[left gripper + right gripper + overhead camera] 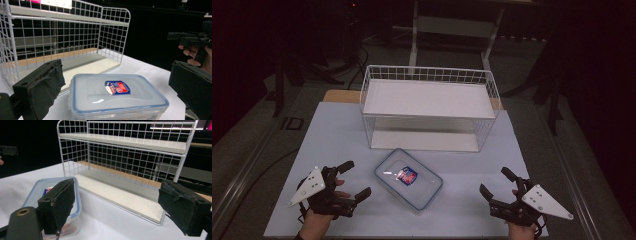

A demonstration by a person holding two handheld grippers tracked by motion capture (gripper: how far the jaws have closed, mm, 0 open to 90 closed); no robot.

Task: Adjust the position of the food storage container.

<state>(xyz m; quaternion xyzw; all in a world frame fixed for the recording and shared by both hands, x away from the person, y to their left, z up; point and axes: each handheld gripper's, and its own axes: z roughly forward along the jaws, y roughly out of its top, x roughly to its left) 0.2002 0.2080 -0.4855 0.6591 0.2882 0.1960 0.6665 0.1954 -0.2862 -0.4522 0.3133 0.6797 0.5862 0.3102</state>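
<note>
Container (53, 202) half behind tongs (125, 205)

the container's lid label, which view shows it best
The left gripper view: the label faces the camera close up on the container lid. The high view shows it small and distant; in the right gripper view a jaw hides most of it.

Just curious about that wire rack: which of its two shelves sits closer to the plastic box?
The lower shelf, resting at table level just behind the box; the upper shelf sits raised above it.
</note>
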